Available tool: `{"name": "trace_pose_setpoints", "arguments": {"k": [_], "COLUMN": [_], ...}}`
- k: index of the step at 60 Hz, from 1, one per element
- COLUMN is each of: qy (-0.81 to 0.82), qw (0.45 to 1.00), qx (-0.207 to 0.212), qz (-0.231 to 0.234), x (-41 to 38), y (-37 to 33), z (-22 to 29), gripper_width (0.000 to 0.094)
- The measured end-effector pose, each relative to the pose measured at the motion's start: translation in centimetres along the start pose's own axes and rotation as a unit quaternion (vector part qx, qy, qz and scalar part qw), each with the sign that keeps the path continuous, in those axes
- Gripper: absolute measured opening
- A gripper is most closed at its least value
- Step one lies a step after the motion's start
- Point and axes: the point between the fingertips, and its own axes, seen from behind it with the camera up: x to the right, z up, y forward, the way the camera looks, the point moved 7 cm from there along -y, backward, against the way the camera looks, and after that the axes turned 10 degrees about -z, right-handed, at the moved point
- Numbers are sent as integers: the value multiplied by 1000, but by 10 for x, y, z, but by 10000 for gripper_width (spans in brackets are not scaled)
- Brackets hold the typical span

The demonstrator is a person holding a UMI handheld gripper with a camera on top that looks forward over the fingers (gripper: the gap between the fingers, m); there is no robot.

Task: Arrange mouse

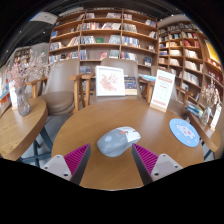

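1. Bookshelves fill the far wall and wrap round the right side, packed with books; wooden chairs stand beyond the far edge of the table.
2. Round wooden table carries everything relevant: two upright display boards near its far edge, a blue round coaster-like disc toward its right edge, and a vase of pale flowers on a neighbouring table at the left.
3. Display boards: a white one stands at the far edge's middle, a second tilts at the far right.
4. Hand-held gripper hovers low over the near edge, its fingers apart, magenta pads facing inward; nothing is pressed between them.
5. Mouse lies on the table near the near edge, just ahead of the fingers and roughly centred on the gap between them. It looks grey-blue and rounded, with a white part at its right end and a small red mark there.
6. Progress, as I judge it: the task seems at its start. The mouse rests on its own, not gripped. Closing in, clamping it and setting it in place all appear left to do.
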Motion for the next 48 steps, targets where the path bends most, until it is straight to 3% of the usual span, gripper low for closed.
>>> {"name": "trace_pose_setpoints", "arguments": {"k": [48], "qy": [-17], "qw": [999], "qx": [-47], "qz": [9], "x": [-32], "y": [86], "z": [45], "gripper_width": [856]}}
